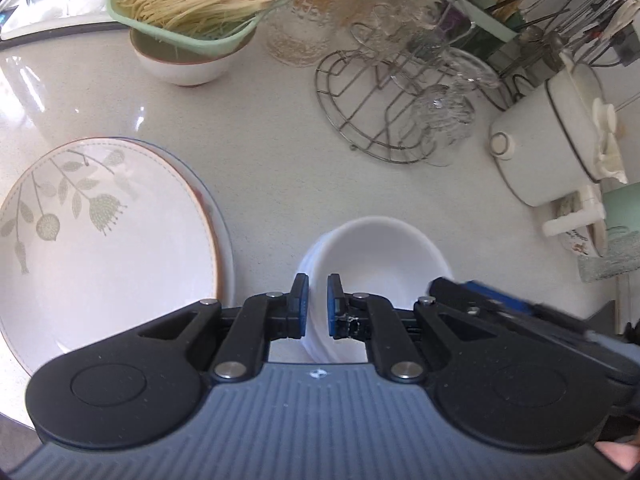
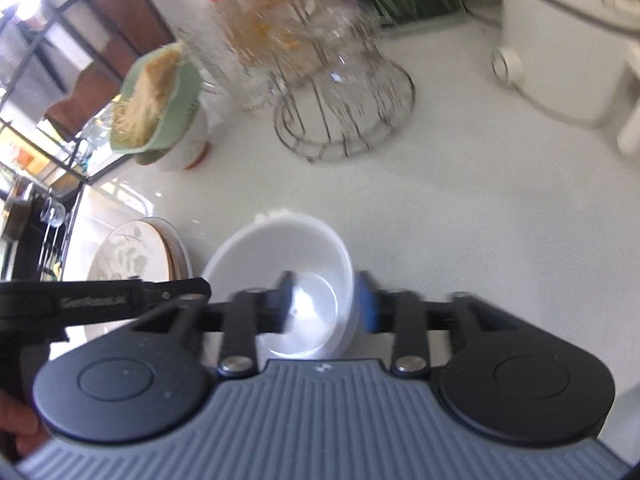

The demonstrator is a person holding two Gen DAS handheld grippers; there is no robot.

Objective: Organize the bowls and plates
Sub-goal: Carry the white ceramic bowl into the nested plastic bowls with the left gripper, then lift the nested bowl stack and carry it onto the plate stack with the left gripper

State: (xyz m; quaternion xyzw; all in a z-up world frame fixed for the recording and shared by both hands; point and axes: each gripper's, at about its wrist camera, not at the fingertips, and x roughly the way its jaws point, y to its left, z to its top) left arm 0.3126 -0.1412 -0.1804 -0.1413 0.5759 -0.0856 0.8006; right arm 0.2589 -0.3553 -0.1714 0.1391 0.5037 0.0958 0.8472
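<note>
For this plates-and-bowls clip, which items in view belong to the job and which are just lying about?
Part of the job:
- white bowl, left claw pinching its rim
- leaf-pattern plate on a stack
- right claw straddling the bowl's other rim

Lying about:
- noodle tray
- wire rack
- white pot
- utensil holder

Bright daylight floods in from the upper left of both frames, throwing glare across the glossy counter (image 1: 260,128). The left wrist view is sharp; the right is motion-blurred throughout. Fisheye distortion bends both edges.
</note>
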